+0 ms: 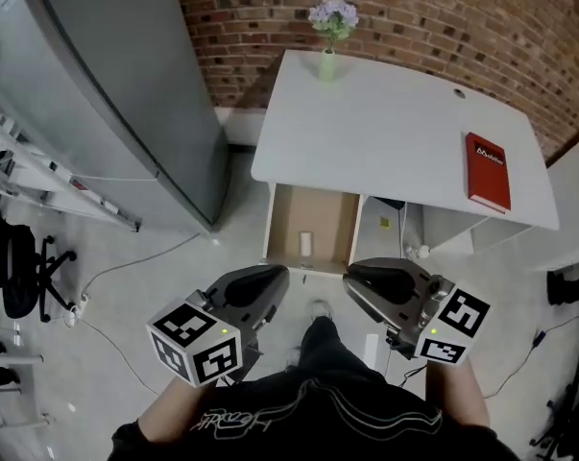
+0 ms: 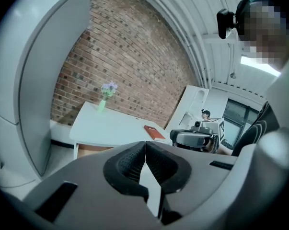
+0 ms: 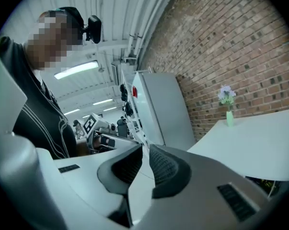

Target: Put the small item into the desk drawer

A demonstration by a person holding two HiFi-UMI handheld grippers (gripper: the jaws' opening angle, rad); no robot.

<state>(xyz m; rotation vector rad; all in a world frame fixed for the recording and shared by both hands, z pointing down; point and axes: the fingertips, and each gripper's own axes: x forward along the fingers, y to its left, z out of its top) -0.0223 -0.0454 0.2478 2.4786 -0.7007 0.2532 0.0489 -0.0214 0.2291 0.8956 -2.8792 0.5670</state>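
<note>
The white desk [image 1: 395, 133] has its drawer [image 1: 325, 217] pulled out towards me, showing a brown bottom. A small white item [image 1: 305, 244] lies inside it near the front. Both grippers hang below the drawer, close to my body, with nothing in them. The left gripper [image 1: 279, 275] [image 2: 144, 145] is shut, its pads touching. The right gripper [image 1: 351, 271] [image 3: 145, 150] has its jaws a narrow slit apart, with nothing between them. Each gripper view shows the other gripper across from it.
A red book [image 1: 488, 171] lies at the desk's right end, and a green vase of purple flowers [image 1: 331, 27] stands at its back edge against the brick wall. A tall grey cabinet [image 1: 126, 84] stands left. A black office chair [image 1: 20, 272] and floor cables are at the far left.
</note>
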